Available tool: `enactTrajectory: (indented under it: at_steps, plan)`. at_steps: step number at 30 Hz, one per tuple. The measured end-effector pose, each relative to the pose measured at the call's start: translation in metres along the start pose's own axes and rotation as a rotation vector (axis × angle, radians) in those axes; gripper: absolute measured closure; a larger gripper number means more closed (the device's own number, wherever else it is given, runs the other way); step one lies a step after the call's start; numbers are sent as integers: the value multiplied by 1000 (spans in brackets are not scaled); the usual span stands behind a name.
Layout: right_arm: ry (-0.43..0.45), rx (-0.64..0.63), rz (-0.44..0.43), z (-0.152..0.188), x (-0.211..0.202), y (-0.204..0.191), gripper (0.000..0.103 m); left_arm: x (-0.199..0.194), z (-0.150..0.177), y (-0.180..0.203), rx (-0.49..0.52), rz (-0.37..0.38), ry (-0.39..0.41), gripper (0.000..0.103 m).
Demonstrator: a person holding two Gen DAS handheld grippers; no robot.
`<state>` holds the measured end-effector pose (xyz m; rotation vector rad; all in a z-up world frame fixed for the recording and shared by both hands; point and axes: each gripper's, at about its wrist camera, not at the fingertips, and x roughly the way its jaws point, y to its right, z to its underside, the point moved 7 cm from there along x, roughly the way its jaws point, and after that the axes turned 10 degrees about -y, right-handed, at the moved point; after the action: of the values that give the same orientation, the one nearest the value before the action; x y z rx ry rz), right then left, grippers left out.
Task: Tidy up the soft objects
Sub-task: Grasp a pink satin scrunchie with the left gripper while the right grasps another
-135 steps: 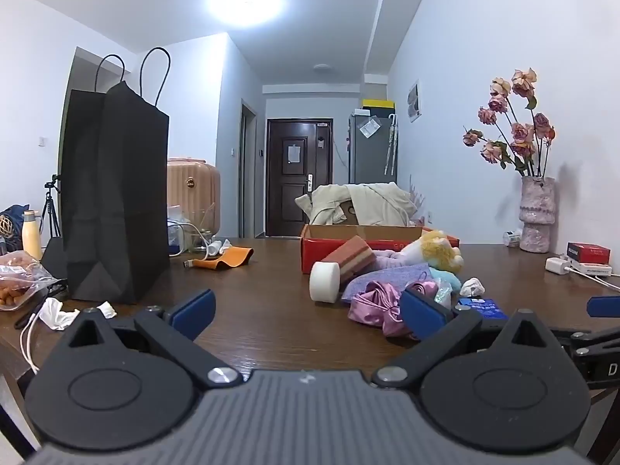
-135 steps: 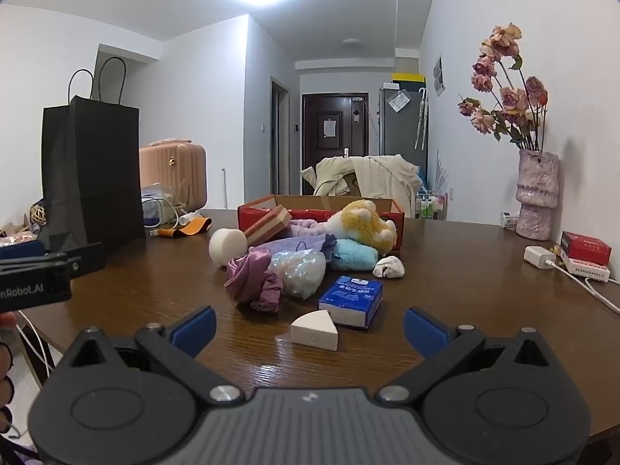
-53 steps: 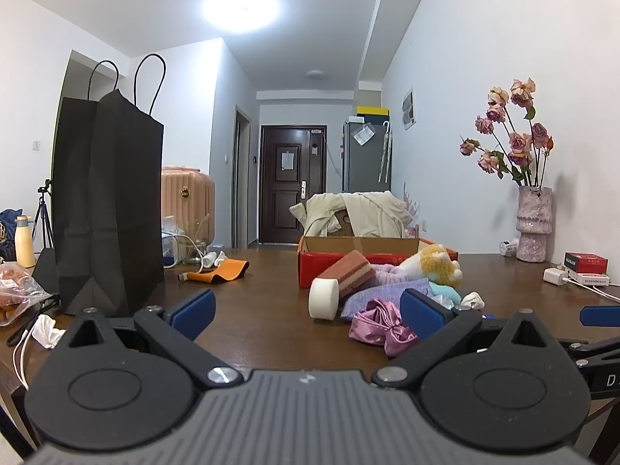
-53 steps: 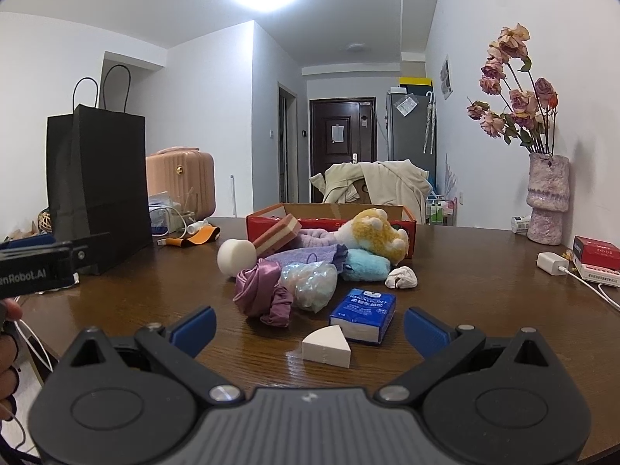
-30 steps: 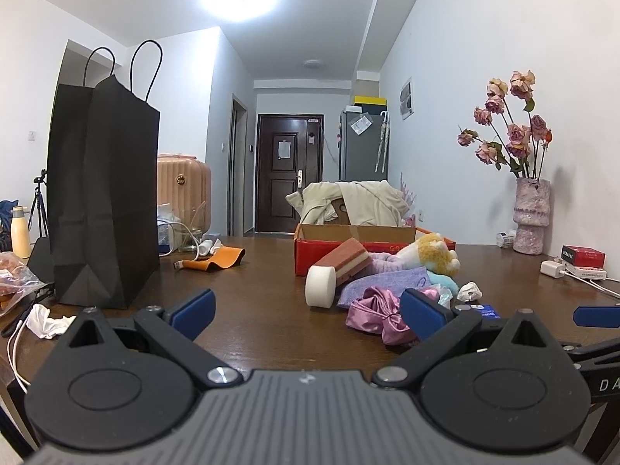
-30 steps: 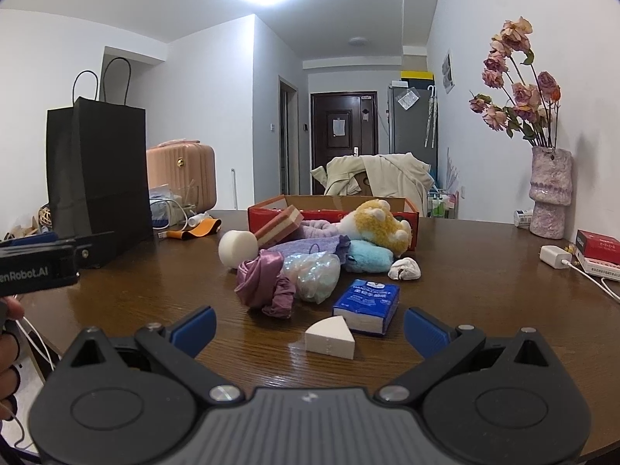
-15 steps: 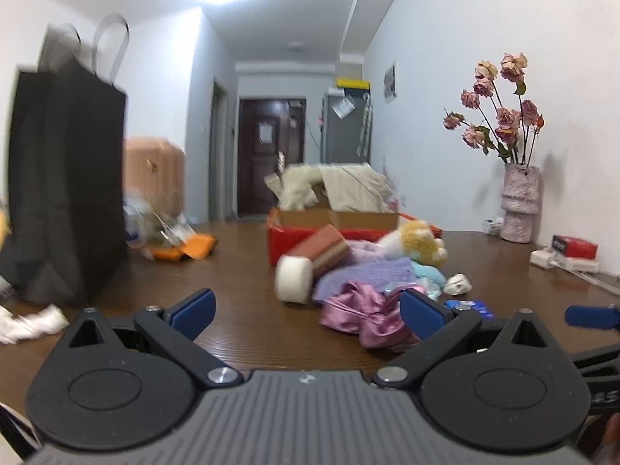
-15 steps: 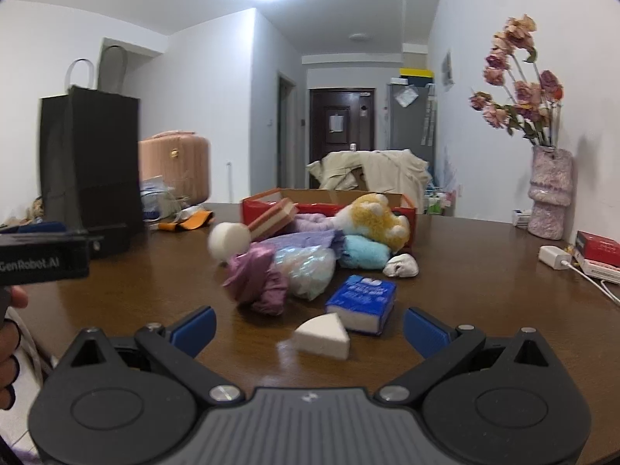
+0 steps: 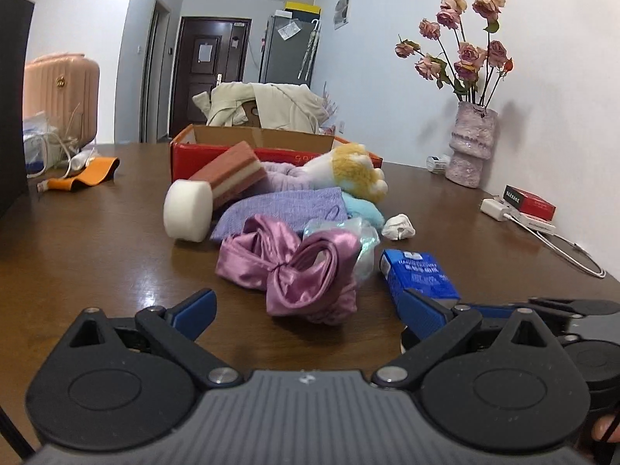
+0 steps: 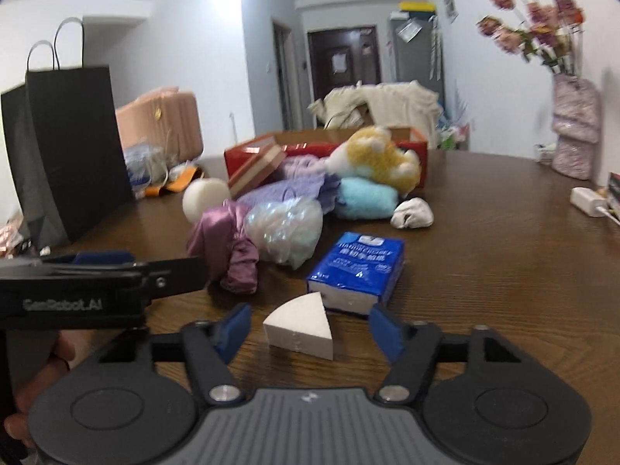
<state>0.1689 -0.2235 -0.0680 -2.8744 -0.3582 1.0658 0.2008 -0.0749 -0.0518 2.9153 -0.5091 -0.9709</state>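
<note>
Soft objects lie in a loose heap on the brown worktop (image 9: 97, 255), in front of a red cardboard box (image 9: 201, 157) that stands open at the far side. Nearest the left tool (image 9: 306, 310) is a purple satin scrunchie (image 9: 290, 271), which sits just ahead of the gap between that tool's blue-padded fingers; the fingers are spread wide and hold nothing. Behind the scrunchie lies a lilac cloth (image 9: 286, 209), with a pearly plastic-looking bundle (image 10: 286, 228) touching the scrunchie's right side. A white round sponge (image 9: 188, 215) leans against a pink-and-cream layered sponge (image 9: 232, 176), which tilts up toward the box wall. A yellow and white plush toy (image 9: 348, 172) rests on top of a light blue fluffy piece (image 10: 364, 197), and a small crumpled white wad (image 9: 399, 226) lies just to the right of the heap. A blue tissue pack (image 10: 360, 267) lies flat nearer the right tool (image 10: 310, 329), and a white wedge sponge (image 10: 302, 327) sits just in front of the pack, between the right tool's fingers; these fingers are spread apart on either side of the wedge and do not appear to touch it. The left tool shows in the right wrist view as a dark bar at the left edge, beside the scrunchie. A black paper bag (image 10: 73, 151) stands upright at the left of the worktop, well apart from the heap, and a vase of dried roses (image 9: 471, 143) stands at the right by the wall.
</note>
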Motion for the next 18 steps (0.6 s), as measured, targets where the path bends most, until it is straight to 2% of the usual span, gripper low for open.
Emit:
enactTrajectory:
  at_steps: [2,5,8,10,12,13,16,18]
  plan:
    - [-22,-14,-9,-3,8,1,48,6,-7,-1,-7,-8,-6,0]
    - [-32,-19,-48,-10,11,3,47,6,-25,-14,-32,7,13,0]
    - [-2,-53,-94,-20,3,0,47,12,-48,-42,-79,-19,25,0]
    - [35,-73,-161,-28,-5,-8,46,20,-59,-61,-113,3,1,3]
    - [45,-75,-237,-36,-5,-17,46,33,-66,-75,-142,46,-45,16]
    - [46,-67,-270,-39,-2,-22,46,42,-68,-78,-145,82,-72,19]
    - [8,-37,-274,-48,20,-33,47,74,-66,-85,-178,113,-171,31]
    - [-7,2,-258,-53,34,-33,49,83,-64,-86,-207,188,-205,65]
